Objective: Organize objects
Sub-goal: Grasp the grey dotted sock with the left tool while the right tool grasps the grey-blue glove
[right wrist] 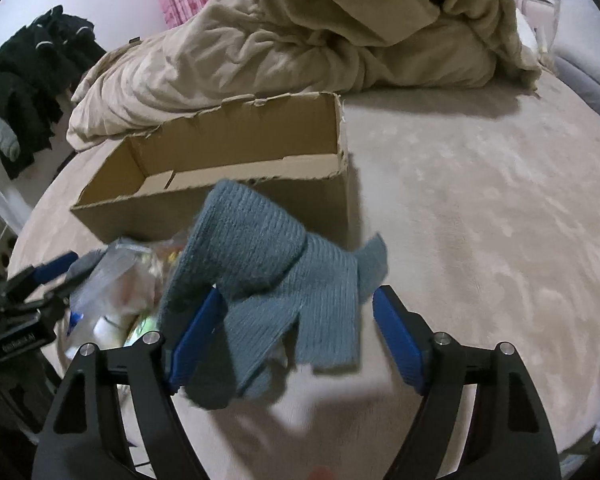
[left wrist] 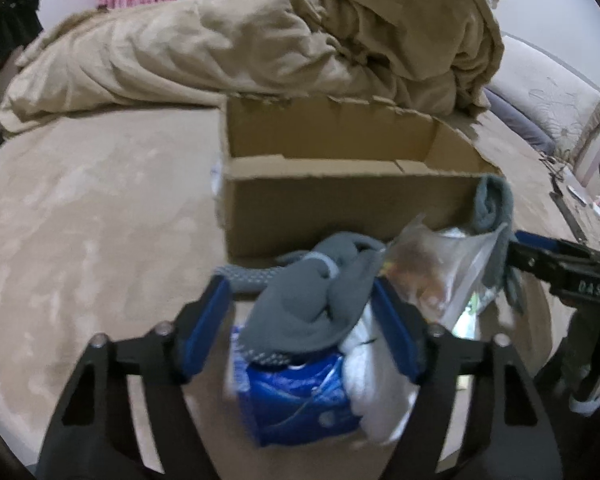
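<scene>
At twelve o'clock of both tools an open cardboard box (left wrist: 340, 204) is seen on the bed (left wrist: 92, 216), before a heaped beige duvet (left wrist: 228, 48). Between the spread fingers of the left tool (left wrist: 300, 328) a grey sock (left wrist: 312, 300) lies on a blue packet (left wrist: 300, 400) — ungripped, it seems. Only the right view shows a grey-blue knitted cloth (right wrist: 268, 280) between the parted fingers of the right tool (right wrist: 296, 336), touching the left finger only, and dark clothes (right wrist: 32, 76) at ten o'clock. A clear bag (left wrist: 440, 268) lies between the tools.
</scene>
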`<state>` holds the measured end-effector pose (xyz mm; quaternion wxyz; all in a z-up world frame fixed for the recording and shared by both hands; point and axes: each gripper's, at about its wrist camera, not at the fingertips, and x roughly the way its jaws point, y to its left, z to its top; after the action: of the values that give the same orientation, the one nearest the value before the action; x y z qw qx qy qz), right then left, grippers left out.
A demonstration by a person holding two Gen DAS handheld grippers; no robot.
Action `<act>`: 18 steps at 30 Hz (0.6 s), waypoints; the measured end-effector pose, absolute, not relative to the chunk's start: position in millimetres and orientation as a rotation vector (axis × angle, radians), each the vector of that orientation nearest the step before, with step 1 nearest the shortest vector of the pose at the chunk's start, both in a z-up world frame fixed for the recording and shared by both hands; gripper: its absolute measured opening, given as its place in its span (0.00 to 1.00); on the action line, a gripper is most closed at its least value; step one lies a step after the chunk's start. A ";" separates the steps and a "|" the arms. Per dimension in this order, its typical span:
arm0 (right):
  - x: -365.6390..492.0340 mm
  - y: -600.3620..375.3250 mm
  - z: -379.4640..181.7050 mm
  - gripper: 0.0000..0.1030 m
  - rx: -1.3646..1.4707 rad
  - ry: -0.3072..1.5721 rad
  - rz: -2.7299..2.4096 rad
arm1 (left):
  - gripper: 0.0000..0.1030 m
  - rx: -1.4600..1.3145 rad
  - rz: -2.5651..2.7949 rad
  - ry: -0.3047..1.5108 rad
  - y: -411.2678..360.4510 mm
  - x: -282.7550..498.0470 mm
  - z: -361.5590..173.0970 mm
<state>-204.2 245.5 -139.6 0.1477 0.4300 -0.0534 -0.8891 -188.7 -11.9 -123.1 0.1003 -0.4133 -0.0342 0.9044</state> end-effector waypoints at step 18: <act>-176.3 247.5 -106.2 0.07 1.006 -0.114 -2.601 | 0.18 -1.119 2.680 -0.119 -2.7 -156.5 -91.2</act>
<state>-176.3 247.5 -106.2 0.1744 0.3550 -0.0402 -0.9176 -156.5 -2.7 -91.2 0.1172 -0.3822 -0.0405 0.9157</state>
